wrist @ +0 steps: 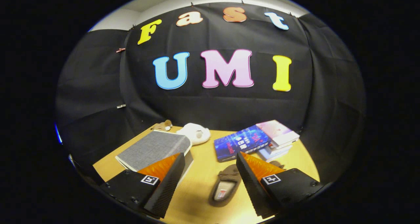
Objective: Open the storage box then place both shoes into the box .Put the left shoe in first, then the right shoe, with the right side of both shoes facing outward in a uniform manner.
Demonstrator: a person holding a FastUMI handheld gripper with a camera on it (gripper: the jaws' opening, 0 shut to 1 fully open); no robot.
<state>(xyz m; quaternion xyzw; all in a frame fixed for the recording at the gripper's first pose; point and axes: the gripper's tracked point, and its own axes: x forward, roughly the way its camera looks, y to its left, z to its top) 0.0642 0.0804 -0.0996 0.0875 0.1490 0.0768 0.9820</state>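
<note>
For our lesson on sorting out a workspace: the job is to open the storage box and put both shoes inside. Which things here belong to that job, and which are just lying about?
Belongs to the job:
- grey storage box, lid shut
- brown shoe, between the fingers
- hand-held gripper, open, holding nothing

Just lying about:
- stack of books
- white plush toy
- small brown toy

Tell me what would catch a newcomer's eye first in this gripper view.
Probably the brown shoe lying on the wooden table, between the open fingers of the gripper, which grip nothing. Next, the grey storage box, lid closed, just beyond the left-hand finger, and the stack of books beyond the right-hand one. A white plush item lies farther back, near the black cloth wall.
</note>
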